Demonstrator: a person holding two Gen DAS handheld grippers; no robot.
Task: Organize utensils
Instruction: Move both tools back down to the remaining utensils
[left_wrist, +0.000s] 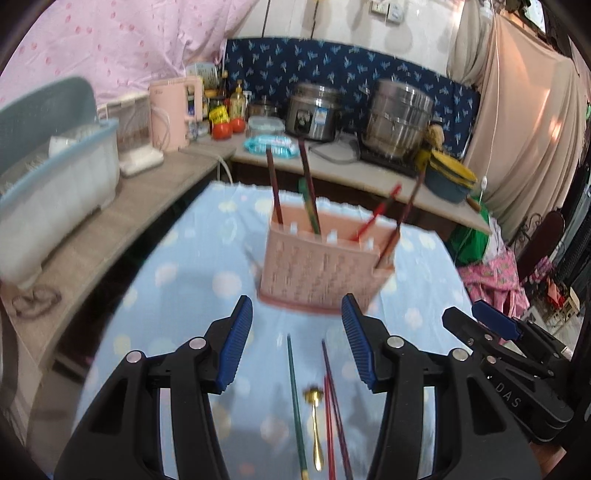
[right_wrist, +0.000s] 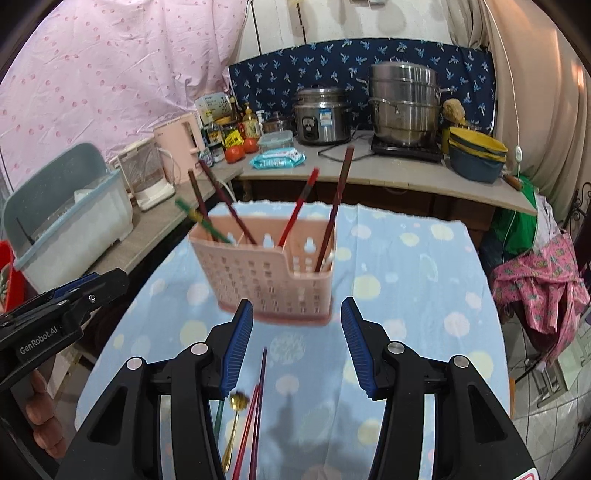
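A pink slotted utensil holder stands on the blue dotted tablecloth with several chopsticks standing in it. On the cloth in front lie a green chopstick, a small gold spoon and red and dark chopsticks. My left gripper is open and empty above these loose utensils. My right gripper is open and empty, just right of them. Each gripper also shows in the other's view, the right one and the left one.
A counter behind holds a rice cooker, a steel steamer pot, stacked yellow and blue bowls, bottles, tomatoes and a pink kettle. A blue-rimmed dish bin sits on the left shelf. Clothes hang at the right.
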